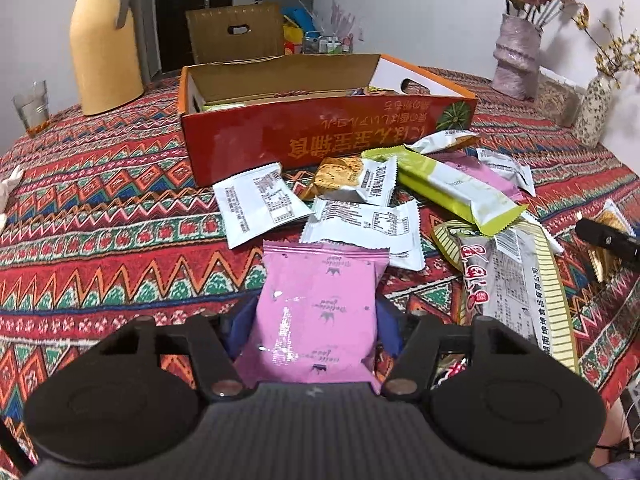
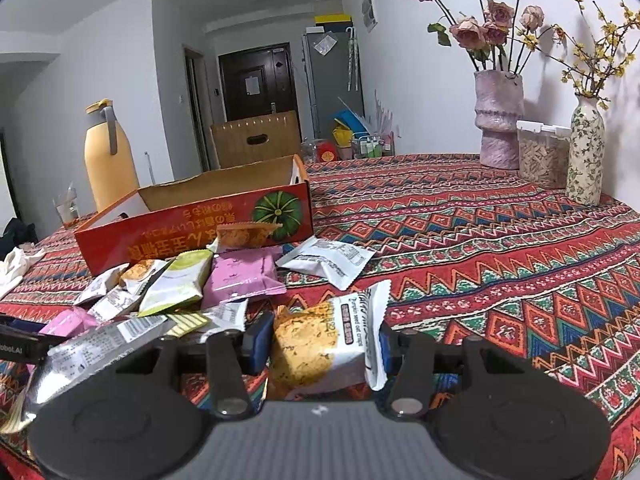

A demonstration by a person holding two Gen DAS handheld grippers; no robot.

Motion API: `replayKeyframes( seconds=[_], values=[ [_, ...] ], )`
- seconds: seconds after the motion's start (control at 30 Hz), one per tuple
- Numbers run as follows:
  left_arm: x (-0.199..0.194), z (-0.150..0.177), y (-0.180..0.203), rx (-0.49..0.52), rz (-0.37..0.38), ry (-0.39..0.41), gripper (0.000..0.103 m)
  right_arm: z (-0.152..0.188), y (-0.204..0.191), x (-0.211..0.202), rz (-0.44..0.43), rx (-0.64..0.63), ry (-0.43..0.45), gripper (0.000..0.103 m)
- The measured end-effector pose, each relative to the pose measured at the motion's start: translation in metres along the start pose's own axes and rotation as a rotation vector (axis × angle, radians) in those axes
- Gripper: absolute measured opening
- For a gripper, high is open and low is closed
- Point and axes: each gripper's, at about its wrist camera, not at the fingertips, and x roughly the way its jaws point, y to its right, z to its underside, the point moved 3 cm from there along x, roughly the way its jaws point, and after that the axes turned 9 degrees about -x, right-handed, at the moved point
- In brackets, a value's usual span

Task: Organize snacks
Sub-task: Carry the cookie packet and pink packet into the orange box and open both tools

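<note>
Left gripper [image 1: 316, 312] tilts down, clamped on a pink packet [image 1: 316, 312]; right gripper [image 2: 320, 344], angled lower, grips an oat-crisp packet [image 2: 320, 344].

Even indoor light, fairly bright. Glare on the pink packet [image 1: 316, 312] and silver wrapper [image 2: 92, 348]. Flowers [image 2: 480, 28] cast soft wall shadows. Strong fisheye bending, dark corners; near gripper bodies slightly soft.

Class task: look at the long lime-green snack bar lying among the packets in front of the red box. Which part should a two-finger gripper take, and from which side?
Probably the lime-green bar at its uncovered middle, jaws across its narrow width, coming from above: it lies flat on other packets.
</note>
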Motion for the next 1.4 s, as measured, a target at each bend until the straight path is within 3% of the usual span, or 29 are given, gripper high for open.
replayKeyframes(
  seconds=[0.6,1.07,1.4],
  values=[
    [-0.024,-0.020,-0.005,-0.070,-0.003,0.114,0.063,-0.013,-0.017,0.001,-0.023,-0.039,0.027,0.048],
    [-0.037,-0.081,0.002,-0.134,-0.012,0.255,0.063,-0.066,-0.028,0.014,-0.037,-0.077,0.119,0.048],
    [-0.020,-0.128,0.006,-0.171,-0.042,0.283,0.063,-0.119,-0.041,0.046,-0.062,-0.125,0.172,0.048]
  ],
)
